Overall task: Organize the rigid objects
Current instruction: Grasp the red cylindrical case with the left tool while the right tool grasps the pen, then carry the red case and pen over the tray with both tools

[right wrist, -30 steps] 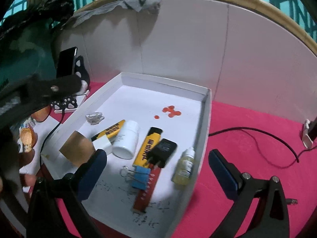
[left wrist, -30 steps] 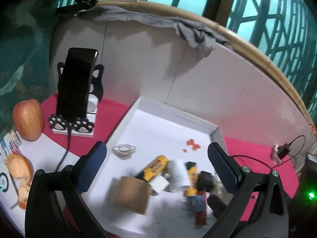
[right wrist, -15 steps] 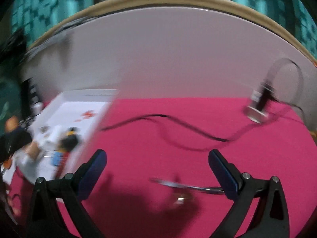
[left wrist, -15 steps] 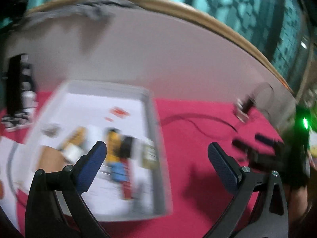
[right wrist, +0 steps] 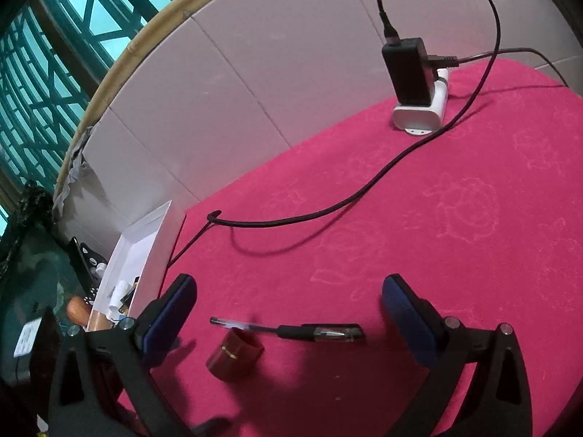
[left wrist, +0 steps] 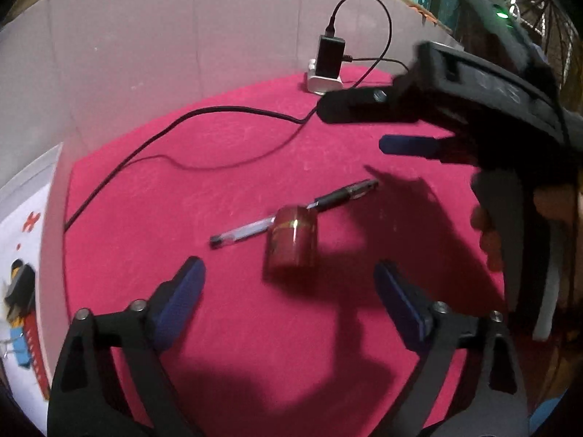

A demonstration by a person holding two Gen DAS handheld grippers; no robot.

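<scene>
A small dark-red cylindrical jar (left wrist: 291, 245) lies on its side on the red cloth, touching a clear pen with a black grip (left wrist: 320, 204). My left gripper (left wrist: 288, 287) points down at the jar. Its jaws are closing, and the jar lies just ahead of the gap, untouched by the blue pads. My right gripper (right wrist: 288, 306) stands open over the pen (right wrist: 291, 329), with the jar (right wrist: 235, 358) by its left finger. The right gripper (left wrist: 353, 127) also shows in the left wrist view at the upper right, with a hand (left wrist: 488, 225) behind it.
The white tray (right wrist: 145, 247) with several small items stands at the left edge of the cloth. A black charger (right wrist: 410, 73) sits in a white power strip (right wrist: 422, 118) by the back wall. Its black cable (right wrist: 328, 211) runs across the cloth towards the tray.
Both grippers swung from above the white tray to the right, over the red cloth. The pen and red jar came into view. The left jaws are slightly narrower.
</scene>
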